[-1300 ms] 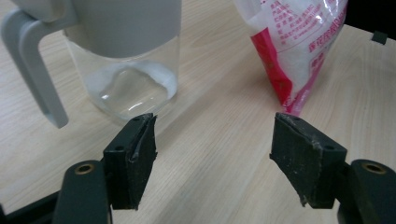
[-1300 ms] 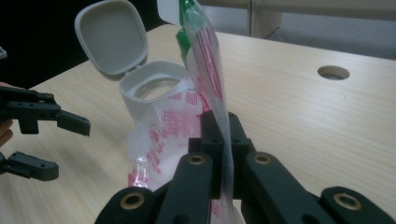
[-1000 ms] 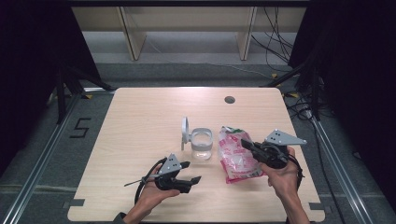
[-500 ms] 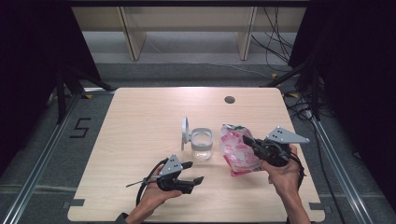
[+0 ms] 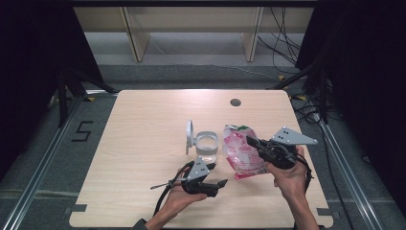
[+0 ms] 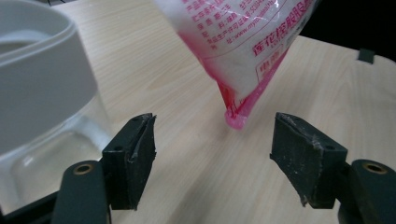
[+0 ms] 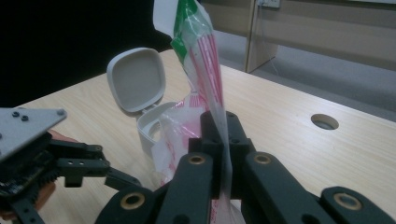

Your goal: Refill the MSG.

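Pouch [image 5: 243, 154]: glossy pink-and-white plastic film, crinkled, printed, with white powdery fill; green-and-white top edge. Held up over the counter [image 5: 143, 129] beside the jar, its lower corner hanging just above the wood, clamped in the right tongs [image 5: 252, 142], whose black jaws are pressed together on the film. Jar [image 5: 207, 146]: clear rounded glass body, matte grey collar, rounded-square hinged lid standing up. Left tongs [image 5: 221, 183]: jaws apart, flat dark pads scuffed, empty. Counter: pale wood-grain laminate.
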The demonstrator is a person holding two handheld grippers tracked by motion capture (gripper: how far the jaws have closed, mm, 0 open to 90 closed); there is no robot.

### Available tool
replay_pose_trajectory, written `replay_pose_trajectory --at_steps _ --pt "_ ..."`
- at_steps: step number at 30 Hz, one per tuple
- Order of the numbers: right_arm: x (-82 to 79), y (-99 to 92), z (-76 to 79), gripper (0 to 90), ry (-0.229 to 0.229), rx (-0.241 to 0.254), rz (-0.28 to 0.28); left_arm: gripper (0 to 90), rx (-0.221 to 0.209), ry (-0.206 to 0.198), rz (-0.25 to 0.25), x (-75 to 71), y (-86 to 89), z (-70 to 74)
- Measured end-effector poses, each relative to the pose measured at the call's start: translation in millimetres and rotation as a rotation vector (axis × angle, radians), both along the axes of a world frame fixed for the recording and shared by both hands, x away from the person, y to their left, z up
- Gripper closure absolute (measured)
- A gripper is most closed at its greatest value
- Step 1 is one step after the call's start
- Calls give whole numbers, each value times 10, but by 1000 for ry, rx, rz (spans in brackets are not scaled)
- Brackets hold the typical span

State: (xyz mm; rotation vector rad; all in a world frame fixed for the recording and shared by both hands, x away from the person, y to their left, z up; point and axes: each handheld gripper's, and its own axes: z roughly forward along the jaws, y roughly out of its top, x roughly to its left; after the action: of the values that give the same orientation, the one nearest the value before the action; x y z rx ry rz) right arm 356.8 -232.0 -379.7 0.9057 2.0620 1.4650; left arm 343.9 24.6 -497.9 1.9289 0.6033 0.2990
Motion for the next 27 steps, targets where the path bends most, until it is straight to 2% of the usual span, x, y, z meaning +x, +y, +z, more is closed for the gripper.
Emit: replay_pose_trajectory --at_steps 1,2,3,5,6,7,8,9,11,12,15,16,17,19,21,22,23,24,25,26,27 --pt "-16 13 7 900 12 8 -17 300 -26 12 -9 -12 -76 -7" --pt "-22 21 23 900 23 12 -11 296 -21 9 -9 -17 -103 -3" --pt "-9 11 33 900 4 -1 0 295 -30 7 -17 -18 -135 -9" --pt "-30 34 51 900 43 26 0 295 -34 -13 -13 -14 -215 -18" --pt "-14 28 67 900 25 19 9 291 -31 -14 0 -10 -260 -27" --pt "-24 40 76 900 26 31 -6 280 -11 -30 13 -4 -332 -39" --pt "-10 38 107 900 16 35 11 270 -14 -23 13 -7 -352 -44" --pt "-21 38 118 900 27 35 6 268 -22 -23 18 -7 -395 -49" --pt "-21 28 155 900 12 19 -2 274 2 -35 26 1 -435 -42" --pt "-7 27 170 900 -8 15 2 274 -5 -43 30 8 -457 -44" --pt "5 7 212 900 -6 2 -9 276 14 -48 52 39 -509 -34" --pt "4 10 214 900 -2 15 -17 278 0 -40 62 28 -539 -37" --pt "20 -7 222 900 -14 2 -7 278 3 -47 64 35 -569 -43" --pt "20 -7 238 900 -16 8 -7 284 15 -42 73 49 -610 -65" --pt "5 -8 260 900 -9 9 -21 298 29 -44 82 71 -647 -83" --pt "26 -9 268 900 -22 12 -3 309 30 -45 91 72 -665 -86" --pt "23 -10 275 900 -27 6 -19 319 10 -45 92 76 -692 -99" --pt "16 1 282 900 -14 13 -17 331 -5 -43 91 74 -719 -114" --pt "25 9 293 900 -16 2 -13 368 -10 -43 76 70 -732 -125" --pt "30 15 300 900 -24 -5 -7 434 -18 -62 90 57 -742 -136" --pt "22 33 304 900 -14 2 -13 479 -35 -69 111 50 -743 -145"
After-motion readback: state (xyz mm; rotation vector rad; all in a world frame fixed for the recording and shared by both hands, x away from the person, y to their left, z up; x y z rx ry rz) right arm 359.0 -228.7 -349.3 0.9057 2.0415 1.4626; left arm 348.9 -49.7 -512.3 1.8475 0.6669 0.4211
